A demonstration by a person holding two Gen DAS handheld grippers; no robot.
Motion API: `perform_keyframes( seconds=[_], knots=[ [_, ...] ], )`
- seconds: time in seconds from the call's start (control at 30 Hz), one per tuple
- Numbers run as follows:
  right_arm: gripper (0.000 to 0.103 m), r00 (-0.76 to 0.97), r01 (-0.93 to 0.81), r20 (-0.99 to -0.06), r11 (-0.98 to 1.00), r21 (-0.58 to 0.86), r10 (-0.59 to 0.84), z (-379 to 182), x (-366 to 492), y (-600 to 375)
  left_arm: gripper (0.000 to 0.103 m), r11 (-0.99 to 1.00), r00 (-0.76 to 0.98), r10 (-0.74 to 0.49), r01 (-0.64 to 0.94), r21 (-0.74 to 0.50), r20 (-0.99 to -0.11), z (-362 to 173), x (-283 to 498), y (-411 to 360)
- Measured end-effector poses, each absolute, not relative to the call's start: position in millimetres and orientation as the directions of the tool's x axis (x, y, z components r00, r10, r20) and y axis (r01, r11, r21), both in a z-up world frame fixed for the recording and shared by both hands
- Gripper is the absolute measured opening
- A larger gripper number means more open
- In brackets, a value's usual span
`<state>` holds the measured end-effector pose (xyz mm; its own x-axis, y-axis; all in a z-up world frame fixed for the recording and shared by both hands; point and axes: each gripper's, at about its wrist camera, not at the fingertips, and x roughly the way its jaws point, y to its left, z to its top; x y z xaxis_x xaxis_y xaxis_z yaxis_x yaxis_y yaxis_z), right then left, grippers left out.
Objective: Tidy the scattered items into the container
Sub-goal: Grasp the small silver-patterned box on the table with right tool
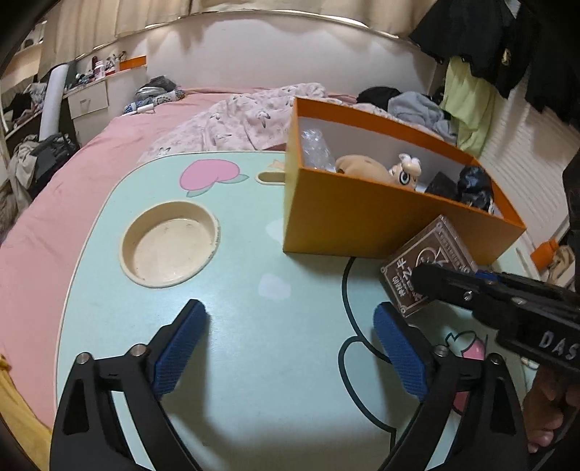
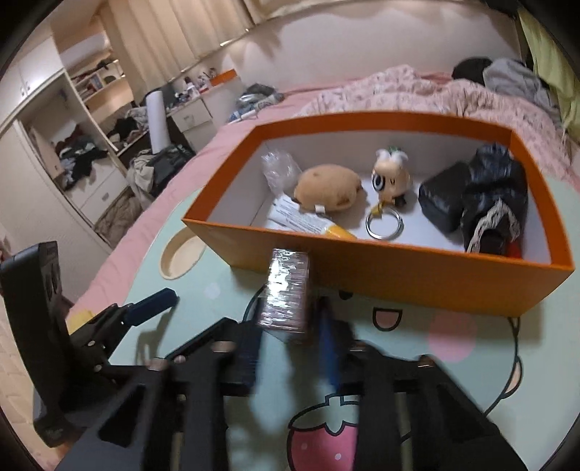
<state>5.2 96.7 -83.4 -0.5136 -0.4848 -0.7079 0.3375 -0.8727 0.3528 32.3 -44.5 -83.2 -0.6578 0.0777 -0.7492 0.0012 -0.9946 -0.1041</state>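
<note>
Now the right gripper (image 2: 290, 344) pinches a small brown box (image 2: 286, 295) over the mint cartoon table (image 1: 235, 326), just before the orange container (image 2: 380, 279) at its far edge. Wide open, the left gripper (image 1: 290, 344) holds nothing. Beyond lies a pink bed (image 1: 72, 188).

Mint-green worktop (image 1: 235, 261) printed with a pink heart (image 1: 208, 177) near its far edge and a strawberry (image 2: 322, 440) near its near edge, with a round cream cup recess (image 1: 170, 244) sunk toward its far left corner. The worktop rests on a bed with a pink sheet (image 1: 72, 188) and a crumpled floral quilt (image 1: 246, 116) beyond its far edge. Background: cream curtains (image 2: 188, 32), open shelving with clothes (image 2: 76, 152), and dark garments hanging at right (image 1: 507, 43).
</note>
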Motion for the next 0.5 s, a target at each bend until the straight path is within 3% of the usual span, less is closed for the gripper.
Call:
perform_keyframes(
  seconds=[0.03,0.13,0.5],
  knots=[
    [0.019,-0.520,0.330,-0.705,-0.875,0.355,-0.483,-83.9,6.2,99.6,0.103,-0.997,-0.649,0.066,-0.005,-0.083,-0.758,-84.7,31.0,-40.6],
    [0.019,-0.554,0.323,-0.682,-0.878,0.352,-0.477,-83.0,15.4,109.4,0.103,-1.000,-0.628,0.009,-0.014,0.000,-0.778,-89.1,27.8,-28.0],
    [0.019,-0.609,0.393,-0.575,-0.838,0.379,-0.546,-63.5,44.3,119.9,0.103,-1.000,-0.628,0.013,-0.023,0.002,-0.778,-87.5,28.6,-25.5]
  ],
)
